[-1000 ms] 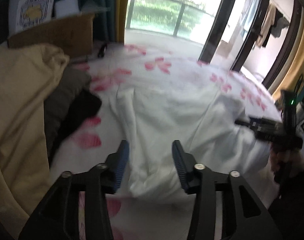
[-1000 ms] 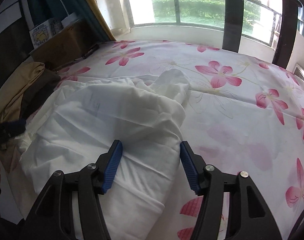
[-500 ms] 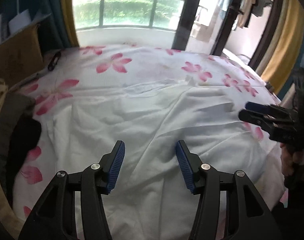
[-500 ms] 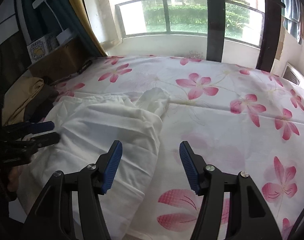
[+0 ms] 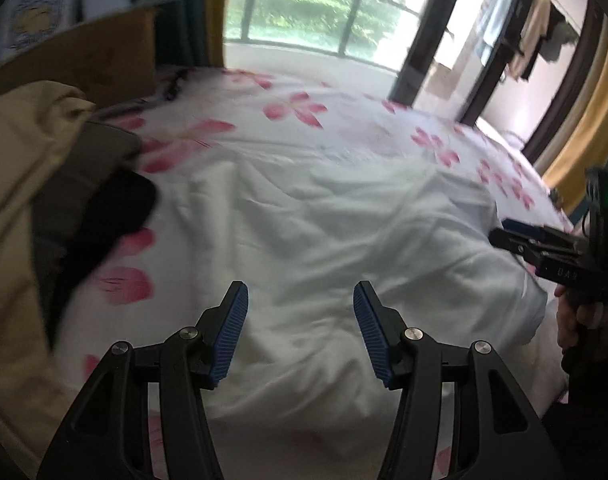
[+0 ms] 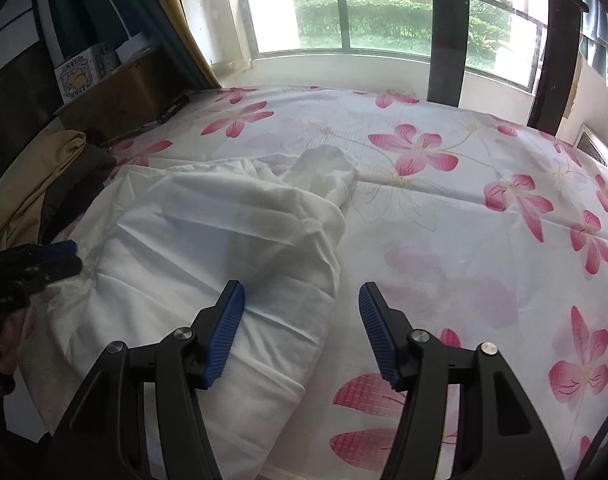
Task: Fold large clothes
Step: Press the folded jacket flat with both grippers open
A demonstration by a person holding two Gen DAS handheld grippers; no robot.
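Observation:
A large white garment (image 5: 323, 232) lies crumpled on the flowered bedsheet (image 5: 296, 108). It also shows in the right wrist view (image 6: 208, 248), bunched at the bed's left half. My left gripper (image 5: 300, 336) is open and empty above the garment's near edge. My right gripper (image 6: 302, 336) is open and empty over the garment's right edge. The right gripper shows at the right of the left wrist view (image 5: 543, 248). The left gripper shows at the left of the right wrist view (image 6: 44, 260).
A pile of yellow, grey and black clothes (image 5: 32, 184) lies at the bed's left edge, also in the right wrist view (image 6: 44, 176). A cardboard box (image 5: 88, 56) stands behind it. The window (image 6: 383, 12) is beyond the bed.
The left wrist view has swung back left toward the clothes pile. The right gripper has come lower and closer over the garment. Both stay open.

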